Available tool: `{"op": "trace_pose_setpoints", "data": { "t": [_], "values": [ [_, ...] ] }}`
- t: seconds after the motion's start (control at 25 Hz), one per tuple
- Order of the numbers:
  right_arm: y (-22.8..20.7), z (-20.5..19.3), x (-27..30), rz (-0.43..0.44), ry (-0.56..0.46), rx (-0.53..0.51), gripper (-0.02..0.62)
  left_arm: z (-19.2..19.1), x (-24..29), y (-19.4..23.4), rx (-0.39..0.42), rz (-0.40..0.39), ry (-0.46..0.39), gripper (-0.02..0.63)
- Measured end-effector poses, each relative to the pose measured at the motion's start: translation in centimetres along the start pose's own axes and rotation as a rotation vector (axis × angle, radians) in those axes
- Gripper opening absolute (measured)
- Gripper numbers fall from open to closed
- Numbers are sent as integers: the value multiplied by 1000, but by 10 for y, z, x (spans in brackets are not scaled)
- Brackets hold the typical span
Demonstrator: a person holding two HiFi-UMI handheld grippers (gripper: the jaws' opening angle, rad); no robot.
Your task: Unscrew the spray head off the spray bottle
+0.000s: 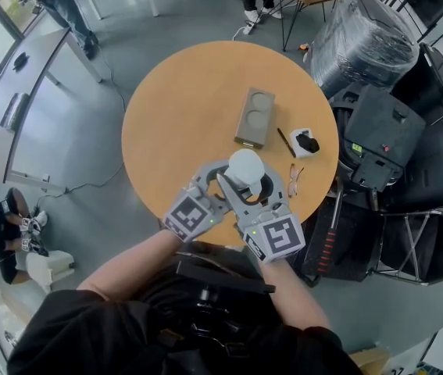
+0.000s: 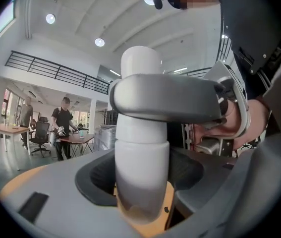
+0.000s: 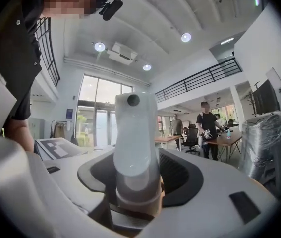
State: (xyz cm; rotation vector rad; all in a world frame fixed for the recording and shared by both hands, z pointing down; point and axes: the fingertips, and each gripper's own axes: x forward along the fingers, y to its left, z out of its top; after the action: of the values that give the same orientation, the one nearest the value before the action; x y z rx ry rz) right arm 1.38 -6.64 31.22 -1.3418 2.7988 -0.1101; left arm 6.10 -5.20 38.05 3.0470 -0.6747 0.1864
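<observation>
While the left gripper [image 2: 142,180] pinches the lower body of the spray bottle [image 1: 246,167], pads against both sides, we judge the unscrewing itself to be the step in hand. The right gripper [image 3: 135,185] comes in from the lower right of the head view, and its jaws look closed on the spray head [image 3: 134,133], down at the collar (the pads seem to sit flush on both sides, though the fit is hard to read).

The head is not yet off the neck. The next move, as we see it, calls for a twist of the right wrist about the bottle's upright axis while the left holds the body firm against turning.

The bottle stands upright at the centre of the head view, over the lower edge of the round wooden table [image 1: 174,108]. We cannot tell whether its base rests there. It is plain white and smooth, with a seam partway up, a greyish collar and a small dark nozzle hole near the top.
</observation>
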Motion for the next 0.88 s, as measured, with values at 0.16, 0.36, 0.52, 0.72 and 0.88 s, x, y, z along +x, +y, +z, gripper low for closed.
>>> {"op": "trace_pose_setpoints", "data": {
  "t": [0.16,0.36,0.52,0.72,0.88],
  "values": [
    [7,-1,-6,124,-3,0,262,-1,-1,-10,-10,-82,-18,305],
    [29,8,-16,375,-22,29,261,10,-15,-29,-7,-274,-60,305],
    [43,15,-28,524,-3,24,261,20,-21,-43,-17,-416,-71,305],
    [40,28,-31,570,-71,63,259,22,-24,-47,-19,-451,-61,305],
    [40,34,-31,569,-82,46,259,18,-24,-47,-22,-438,-62,305]
  ]
}}
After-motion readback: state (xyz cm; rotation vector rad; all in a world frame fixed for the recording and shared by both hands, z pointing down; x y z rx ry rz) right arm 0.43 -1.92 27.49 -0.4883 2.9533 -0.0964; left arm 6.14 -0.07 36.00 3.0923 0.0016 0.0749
